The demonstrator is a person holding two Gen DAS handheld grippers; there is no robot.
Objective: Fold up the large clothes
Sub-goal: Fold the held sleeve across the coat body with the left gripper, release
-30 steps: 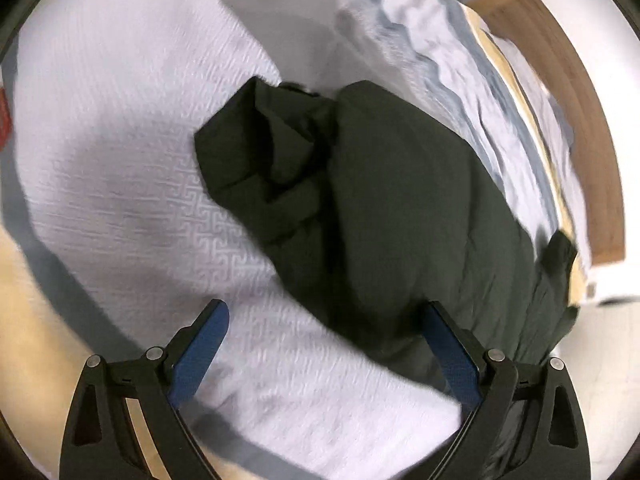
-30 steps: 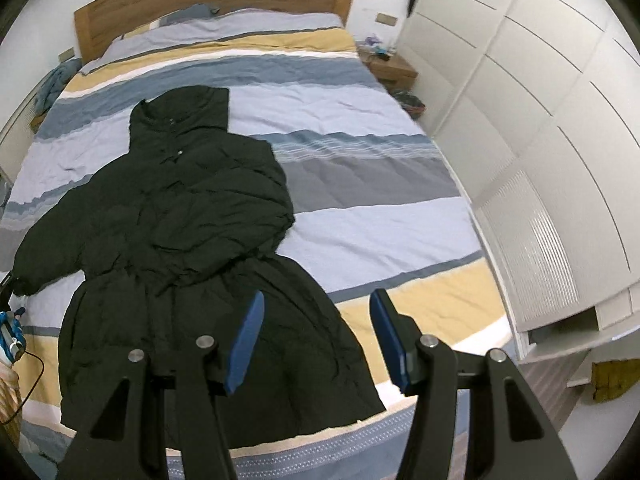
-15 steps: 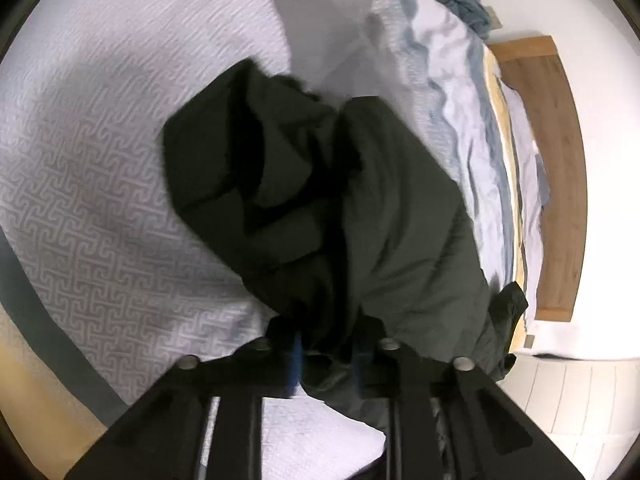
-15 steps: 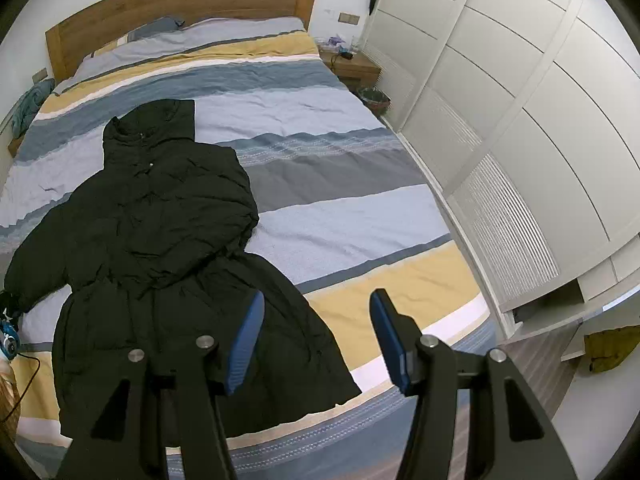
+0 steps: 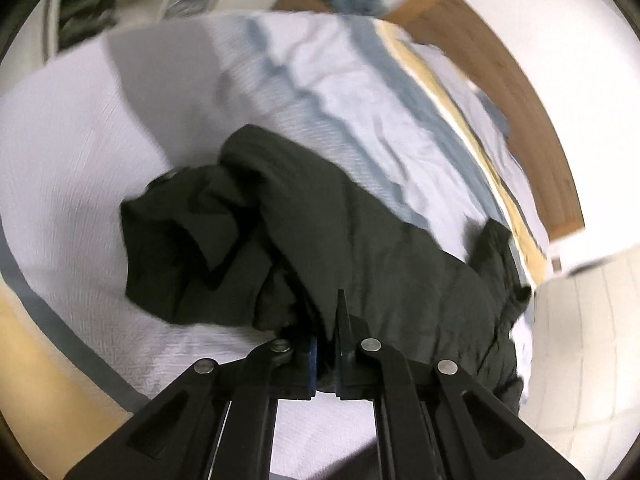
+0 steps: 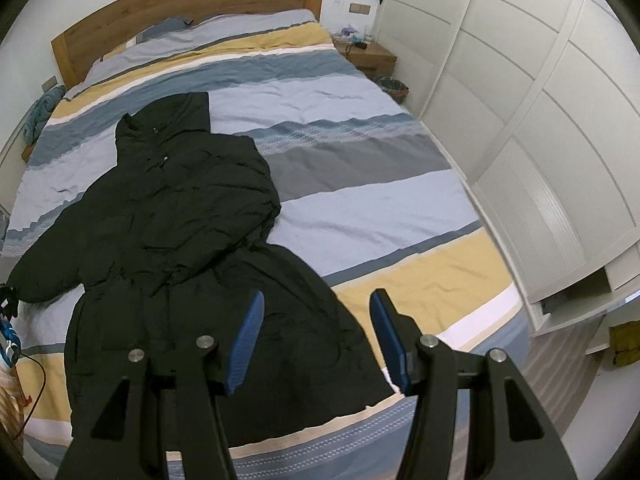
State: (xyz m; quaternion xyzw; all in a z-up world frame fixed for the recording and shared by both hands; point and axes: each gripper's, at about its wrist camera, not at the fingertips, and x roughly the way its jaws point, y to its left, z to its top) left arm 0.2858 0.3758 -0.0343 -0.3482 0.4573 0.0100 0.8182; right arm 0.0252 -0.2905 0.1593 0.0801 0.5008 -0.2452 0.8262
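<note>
I have the left gripper (image 5: 326, 344) pinching the cuff end of the coat's sleeve (image 5: 224, 248), fingers pressed together on a thin bunch of fabric. The right gripper (image 6: 316, 340) hangs with fingers spread and nothing between them, above the coat's hem. The black hooded coat (image 6: 172, 216) lies flat on the striped bed (image 6: 360, 216), hood toward the headboard (image 6: 192, 4), its far sleeve already folded across the chest.

My worry: the bite looks shallow, so slick padded cloth could slip out mid-swing. Pulling too hard could drag the whole coat away from the headboard and undo the other fold.

I read no brand, label or writing anywhere.
</note>
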